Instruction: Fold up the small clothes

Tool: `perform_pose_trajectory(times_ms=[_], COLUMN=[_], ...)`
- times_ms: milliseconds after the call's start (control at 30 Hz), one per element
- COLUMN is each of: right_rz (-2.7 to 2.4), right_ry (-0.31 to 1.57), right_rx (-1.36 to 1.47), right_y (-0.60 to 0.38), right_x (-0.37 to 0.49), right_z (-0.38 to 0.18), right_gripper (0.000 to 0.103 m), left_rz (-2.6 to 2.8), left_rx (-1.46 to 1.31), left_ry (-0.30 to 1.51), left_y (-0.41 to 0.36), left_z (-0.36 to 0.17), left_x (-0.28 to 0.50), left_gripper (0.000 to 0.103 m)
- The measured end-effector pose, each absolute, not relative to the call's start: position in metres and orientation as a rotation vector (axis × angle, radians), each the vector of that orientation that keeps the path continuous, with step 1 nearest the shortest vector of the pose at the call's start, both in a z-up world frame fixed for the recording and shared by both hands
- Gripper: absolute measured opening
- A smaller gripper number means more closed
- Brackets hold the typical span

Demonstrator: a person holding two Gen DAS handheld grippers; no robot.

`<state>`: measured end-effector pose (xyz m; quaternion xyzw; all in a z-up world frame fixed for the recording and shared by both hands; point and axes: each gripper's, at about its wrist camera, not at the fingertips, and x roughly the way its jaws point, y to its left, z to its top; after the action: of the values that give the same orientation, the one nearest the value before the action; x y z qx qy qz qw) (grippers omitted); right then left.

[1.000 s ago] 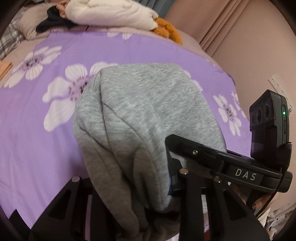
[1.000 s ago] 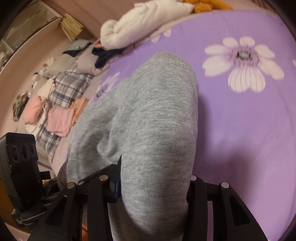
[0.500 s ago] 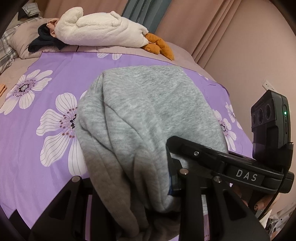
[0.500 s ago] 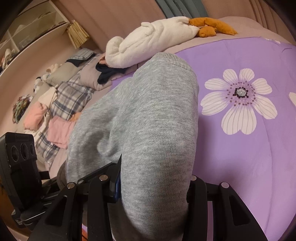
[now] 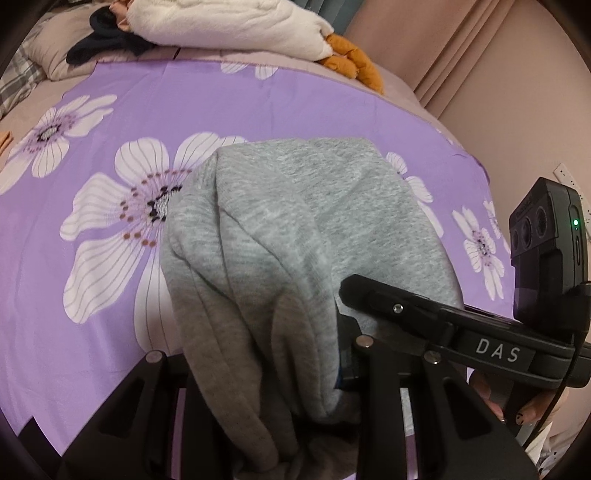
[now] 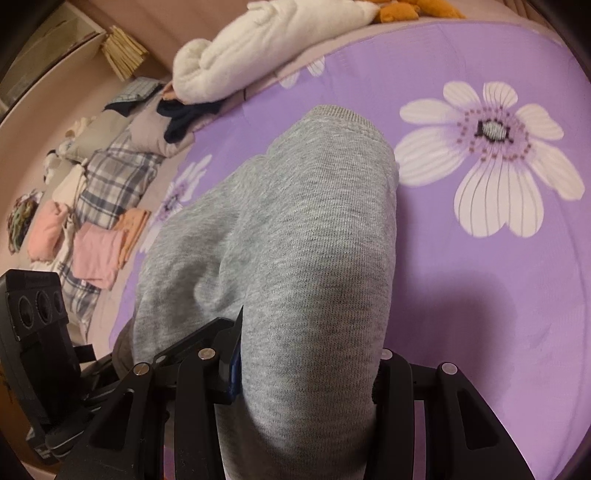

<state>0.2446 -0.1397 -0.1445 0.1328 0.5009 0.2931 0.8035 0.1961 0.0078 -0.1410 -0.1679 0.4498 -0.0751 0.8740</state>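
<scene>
1. Tongs first: the left tongs [image 5: 295, 387] are clamped on bunched grey cloth, and the right tongs [image 6: 306, 369] are clamped on the same garment [image 6: 295, 240], each at a near corner of it.
2. That garment [image 5: 303, 229], a grey knit piece with a ribbed hem at its far end, hangs forward from both grips over the purple sheet [image 5: 110, 332], near the bed's front edge; whether the hem touches the sheet cannot be told.
3. Half a second ago both cameras looked up the bed toward the white plush [image 5: 229, 26]; now they tilt down again, and the big flower [image 5: 140, 229] fills more of the left view. The grips themselves have not shifted.
4. I judge this as the garment being swung and lowered to lay it flat, so folding proper has barely begun.
5. Next move likely needs both tongs drawn apart and down together, or the cloth lands creased.
6. Folded pink clothes [image 6: 96, 258] sit by the bed's left edge, well apart.
</scene>
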Motion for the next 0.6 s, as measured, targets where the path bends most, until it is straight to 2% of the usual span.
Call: perform_pose_trajectory(times_ms=[467,600], right_rz=[0.583,0.571], right_ry=[1.148,1.165], right_rx=[0.341,0.353], right_y=[-0.149,-0.149], right_x=[0.247,0.247], right_z=[-0.164,-0.166], right_gripper=[0.048,0.051], left_rz=[-0.133,-0.118], left_rx=[-0.407,-0.414], left_ry=[1.022,1.034], left_y=[0.009,0.012], left_z=[-0.16,-0.159], left_x=[0.202,0.2], left_gripper=[0.031,0.038])
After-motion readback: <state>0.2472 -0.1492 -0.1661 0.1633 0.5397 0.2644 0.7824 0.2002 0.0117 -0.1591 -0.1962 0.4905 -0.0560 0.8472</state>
